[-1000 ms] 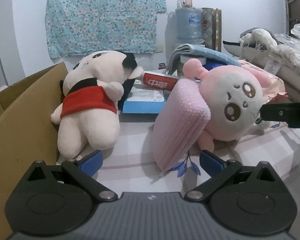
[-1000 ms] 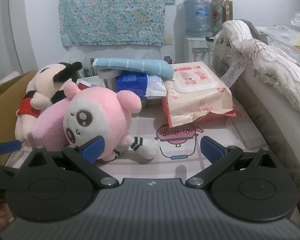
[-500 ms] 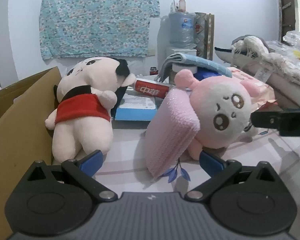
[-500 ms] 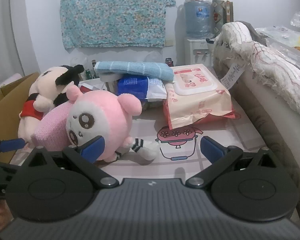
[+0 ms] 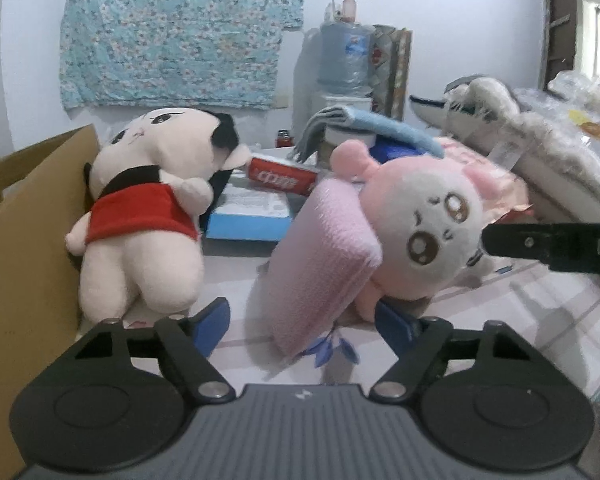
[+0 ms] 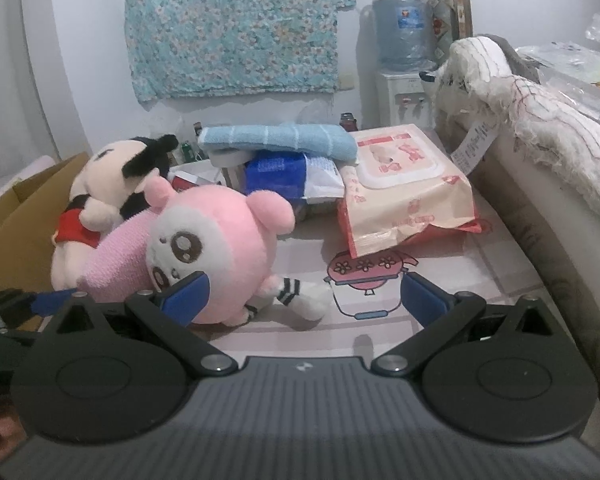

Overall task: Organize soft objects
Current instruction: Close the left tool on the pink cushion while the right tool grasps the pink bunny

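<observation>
A pink round plush [image 5: 428,236] lies on the table against a folded pink towel [image 5: 320,264]. A cream doll in a red top [image 5: 140,216] stands left of them beside a cardboard box [image 5: 24,240]. My left gripper [image 5: 302,322] is open, low in front of the pink towel, touching nothing. My right gripper [image 6: 304,294] is open and empty; its left finger is just in front of the pink plush [image 6: 220,248], and the doll [image 6: 100,200] and towel [image 6: 116,264] lie beyond. A blue folded towel [image 6: 280,140] tops a pile behind.
A wet-wipes pack [image 6: 408,192], a blue packet [image 6: 284,172], a red box [image 5: 284,176] and a blue-white box [image 5: 252,216] crowd the table's back. A white fringed cloth [image 6: 540,120] drapes a ledge on the right. A water dispenser [image 6: 400,40] stands by the wall.
Both grippers have drawn back slightly and the left has shifted right, so the plushes sit a little lower left in its view. Nothing was grasped.
</observation>
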A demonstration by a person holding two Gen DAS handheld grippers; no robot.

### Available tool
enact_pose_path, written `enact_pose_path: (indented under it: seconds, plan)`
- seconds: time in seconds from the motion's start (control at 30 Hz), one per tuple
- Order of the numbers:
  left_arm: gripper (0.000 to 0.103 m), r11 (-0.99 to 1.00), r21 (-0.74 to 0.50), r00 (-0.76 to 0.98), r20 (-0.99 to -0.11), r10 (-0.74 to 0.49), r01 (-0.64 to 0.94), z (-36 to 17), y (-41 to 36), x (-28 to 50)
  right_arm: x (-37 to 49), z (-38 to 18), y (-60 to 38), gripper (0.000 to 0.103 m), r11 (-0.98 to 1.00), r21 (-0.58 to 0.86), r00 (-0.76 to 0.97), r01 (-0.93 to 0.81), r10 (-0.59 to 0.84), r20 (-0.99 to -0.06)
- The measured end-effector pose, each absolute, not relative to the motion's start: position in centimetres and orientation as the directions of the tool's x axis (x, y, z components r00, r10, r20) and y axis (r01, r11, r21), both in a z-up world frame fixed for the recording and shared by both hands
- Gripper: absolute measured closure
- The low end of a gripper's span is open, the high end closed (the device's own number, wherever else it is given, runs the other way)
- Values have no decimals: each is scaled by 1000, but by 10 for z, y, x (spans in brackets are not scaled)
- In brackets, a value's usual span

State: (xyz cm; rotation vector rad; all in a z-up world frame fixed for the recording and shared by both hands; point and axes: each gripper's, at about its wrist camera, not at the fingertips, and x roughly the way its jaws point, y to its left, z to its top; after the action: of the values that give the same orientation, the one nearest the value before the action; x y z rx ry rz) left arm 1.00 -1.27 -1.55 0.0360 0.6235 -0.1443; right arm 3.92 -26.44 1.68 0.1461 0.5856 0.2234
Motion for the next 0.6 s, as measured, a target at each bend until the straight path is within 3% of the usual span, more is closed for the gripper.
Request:
enact_pose_path:
  seconds: [0.33,0.6]
  plan:
    - [41,981,84,841,-531,-105,175,-14,-26,14,44,14,-266,1,964,215,801,-158,253,-543]
    - [59,966,168,834,-548,-72,194,-22,-42,33,56,7,-265,1,945,280,764,-168,304,-569]
